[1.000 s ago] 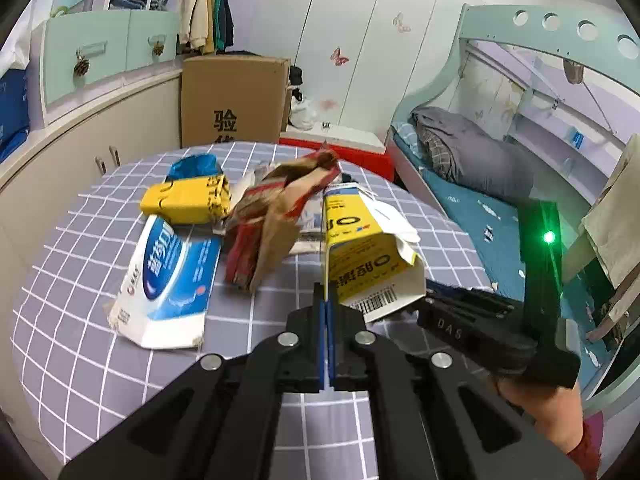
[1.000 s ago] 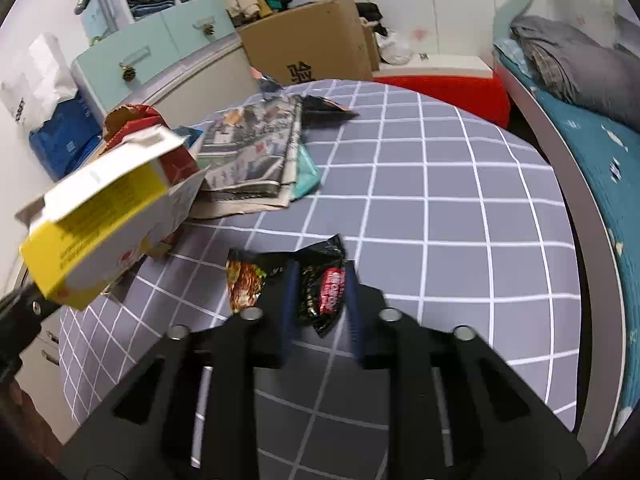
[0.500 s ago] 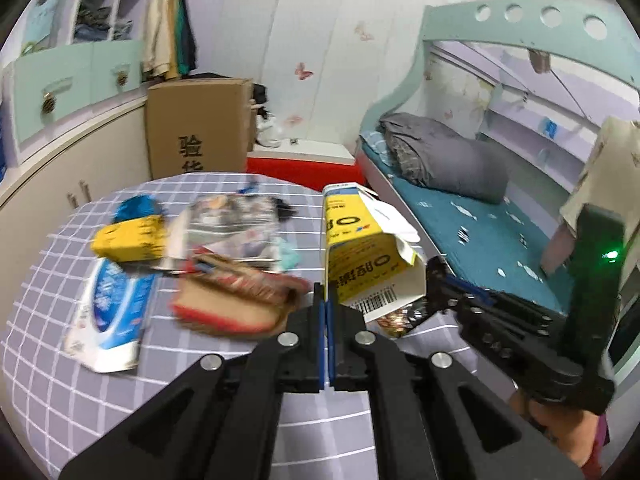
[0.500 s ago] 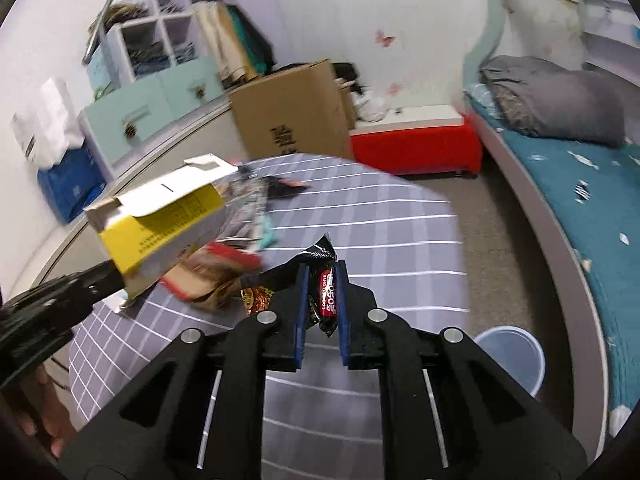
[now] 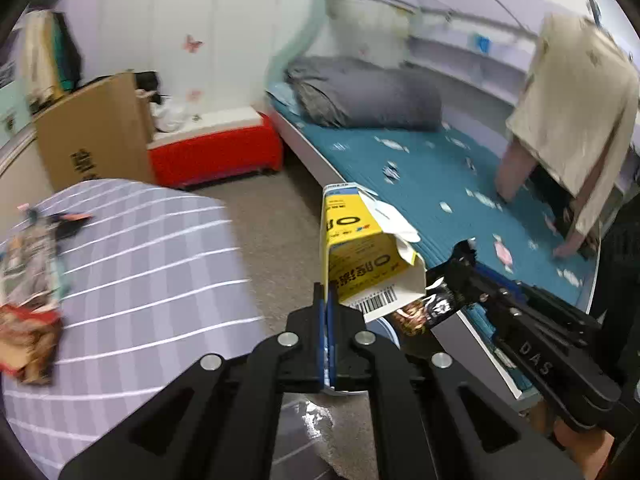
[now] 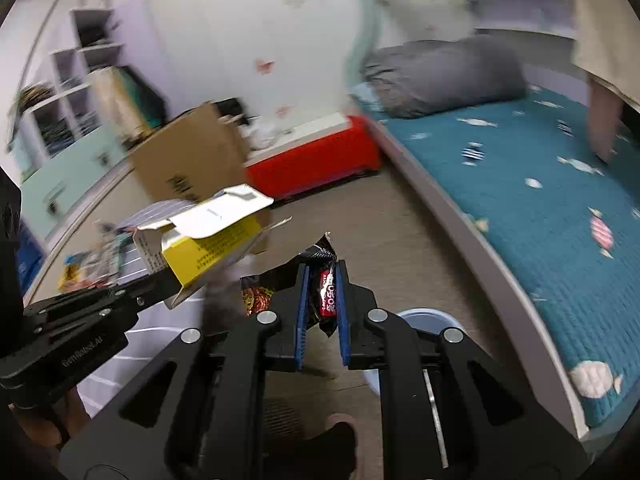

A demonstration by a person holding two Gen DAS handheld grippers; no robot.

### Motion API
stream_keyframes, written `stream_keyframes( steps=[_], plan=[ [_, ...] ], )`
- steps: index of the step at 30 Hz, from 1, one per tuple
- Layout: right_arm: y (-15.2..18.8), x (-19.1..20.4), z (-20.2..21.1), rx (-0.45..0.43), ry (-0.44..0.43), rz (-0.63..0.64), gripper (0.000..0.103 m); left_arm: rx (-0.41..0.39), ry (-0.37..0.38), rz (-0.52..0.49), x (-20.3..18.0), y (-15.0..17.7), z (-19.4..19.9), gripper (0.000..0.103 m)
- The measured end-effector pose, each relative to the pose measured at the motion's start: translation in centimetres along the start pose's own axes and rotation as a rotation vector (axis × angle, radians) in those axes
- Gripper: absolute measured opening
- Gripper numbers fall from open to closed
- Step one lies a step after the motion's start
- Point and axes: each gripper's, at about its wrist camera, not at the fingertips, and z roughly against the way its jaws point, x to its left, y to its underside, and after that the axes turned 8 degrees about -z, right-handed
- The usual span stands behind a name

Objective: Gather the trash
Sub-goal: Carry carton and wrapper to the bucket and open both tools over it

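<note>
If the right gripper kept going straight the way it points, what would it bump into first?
Probably the light blue bin on the floor. The right gripper, shut on a dark snack wrapper, points down toward its rim just ahead. Depth is hard to judge, so it could meet the floor beyond instead.

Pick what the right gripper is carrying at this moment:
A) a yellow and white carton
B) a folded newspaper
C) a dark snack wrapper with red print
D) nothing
C: in the right wrist view the right gripper has its jaws closed on the dark snack wrapper, while the yellow carton sits in the left gripper.
</note>
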Motion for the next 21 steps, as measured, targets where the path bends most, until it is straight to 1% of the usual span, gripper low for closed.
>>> stream_keyframes(
  steps=[2,7,10,12,14,16,17,18,20,21],
  plan=[
    [-0.2,-3.0,-0.6,-0.01,0.044,-0.042,0.013,0.042,0.006,-0.028,-1.8,-0.6,-2.9,0.001],
    [0.2,-9.0,-3.0,0.002,0.108,-0.14,0.013,0.138,0.03,-0.048,-4.4,-1.2,-9.3,0.001],
    [0.7,-11.0,-4.2,0.006,0.14,-0.17,0.013,0.193,0.042,-0.052,-5.4,-1.2,-12.9,0.001],
    [0.9,-12.0,-4.7,0.008,0.145,-0.184,0.013,0.227,0.031,-0.073,-6.0,-1.1,-15.0,0.002],
    [1.1,-13.1,-5.3,0.016,0.155,-0.199,0.013,0.255,0.051,-0.077,-6.5,-0.9,-16.9,0.003],
    [1.3,-14.0,-6.0,0.034,0.163,-0.214,0.013,0.282,0.08,-0.056,-6.5,-0.7,-17.9,0.012],
    [1.6,-14.4,-6.2,0.039,0.166,-0.22,0.013,0.285,0.093,-0.049,-6.5,-0.6,-18.2,0.023],
    [1.8,-14.7,-6.4,0.044,0.169,-0.223,0.013,0.279,0.082,-0.051,-6.5,-0.4,-18.4,0.036],
    [2.4,-15.2,-7.0,0.064,0.17,-0.237,0.013,0.271,0.048,-0.076,-6.7,-0.1,-18.3,0.046],
    [2.6,-15.2,-7.1,0.068,0.169,-0.243,0.013,0.273,0.042,-0.082,-6.8,0.1,-18.4,0.047]
  ],
)
